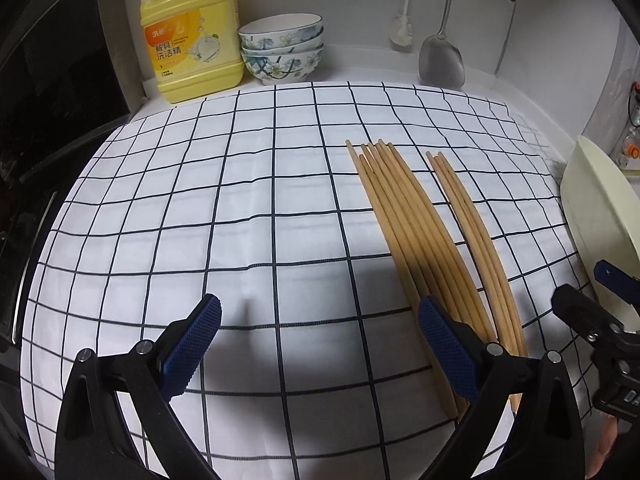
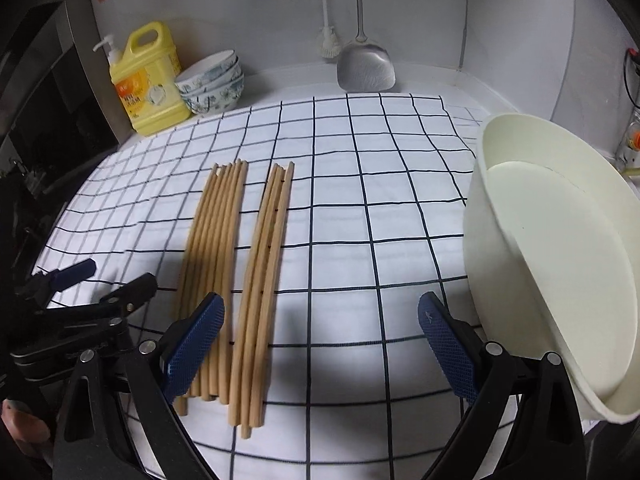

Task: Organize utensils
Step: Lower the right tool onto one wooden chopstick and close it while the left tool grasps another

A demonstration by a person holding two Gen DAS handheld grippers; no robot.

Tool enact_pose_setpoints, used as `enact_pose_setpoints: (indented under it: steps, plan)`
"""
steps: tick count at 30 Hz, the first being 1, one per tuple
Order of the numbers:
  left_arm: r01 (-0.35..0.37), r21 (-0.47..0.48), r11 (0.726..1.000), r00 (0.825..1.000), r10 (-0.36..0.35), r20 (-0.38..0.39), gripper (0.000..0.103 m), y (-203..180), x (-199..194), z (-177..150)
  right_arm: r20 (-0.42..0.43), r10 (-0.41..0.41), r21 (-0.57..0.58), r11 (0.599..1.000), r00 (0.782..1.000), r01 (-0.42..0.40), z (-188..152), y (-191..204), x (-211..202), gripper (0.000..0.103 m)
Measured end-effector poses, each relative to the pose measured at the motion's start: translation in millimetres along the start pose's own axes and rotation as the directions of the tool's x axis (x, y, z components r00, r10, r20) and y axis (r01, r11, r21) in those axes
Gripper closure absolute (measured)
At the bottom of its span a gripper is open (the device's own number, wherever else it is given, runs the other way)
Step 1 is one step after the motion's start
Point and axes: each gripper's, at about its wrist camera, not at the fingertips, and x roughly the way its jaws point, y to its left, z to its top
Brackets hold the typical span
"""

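Scene: a desk is covered by a checked cloth (image 1: 248, 200); two groups of wooden chopsticks are laid on it, and a cream tub (image 2: 552, 240) is stood at the right edge.

Large bundle: the large bundle of chopsticks (image 1: 404, 216) is laid flat on the cloth, sticks touching side by side.

Small bundle: the small bundle of chopsticks (image 2: 266, 276) is laid just beside the large bundle, on the tub side, with a narrow strip of cloth between them.

Long axis: both bundles are aligned roughly parallel, running from the near edge of the desk away toward the back wall, close to the forward direction of both tools.

Left gripper: the left gripper (image 1: 320, 344) is held over the cloth with its jaws spread wide and nothing between them. The large bundle is passed under its right finger; the gap is centred to the left of the sticks.

Right gripper: the right gripper (image 2: 320, 344) is held with jaws spread wide and empty. The near ends of the small bundle are lying inside the gap, against the left finger; the tub is located just beyond the right finger.

Nearer tool: the right one is judged better placed for the small bundle.

Coming move: a crosswise closure over the stick ends is judged necessary, since the sticks are lying along the jaws' forward line.

Risk: loose sticks may be rolled apart or left behind.

Background: a detergent bottle (image 1: 192, 36) and stacked bowls (image 1: 280, 48) are stood at the back wall.
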Motion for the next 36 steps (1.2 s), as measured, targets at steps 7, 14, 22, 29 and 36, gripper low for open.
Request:
enact_pose_setpoints:
  steps: [7,14,22,29,36]
  plan:
    - [0.014,0.029,0.999,1.000,-0.014,0.001,0.006,-5.2,8.2,2.2,-0.040,-0.030,-0.035,0.999,0.999,0.029,4.5,-2.0,17.7,0.010]
    - [0.012,0.044,0.999,1.000,-0.011,-0.009,0.006,-7.8,14.4,2.4,-0.065,-0.051,-0.054,0.997,0.997,0.047,3.5,0.0,26.7,0.010]
    - [0.003,0.059,0.998,1.000,-0.002,-0.017,0.006,-12.0,19.4,3.4,-0.083,-0.078,-0.080,0.994,0.993,0.072,0.9,3.0,32.1,0.010]
    - [-0.020,0.078,0.997,1.000,0.021,-0.019,0.006,-15.3,20.6,3.0,-0.091,-0.075,-0.080,0.995,0.993,0.067,0.2,2.6,32.9,0.010]
    - [-0.017,0.053,0.998,0.998,0.020,-0.056,0.005,-6.1,26.3,1.1,-0.092,-0.077,-0.077,0.995,0.993,0.070,1.0,3.3,34.0,0.010]
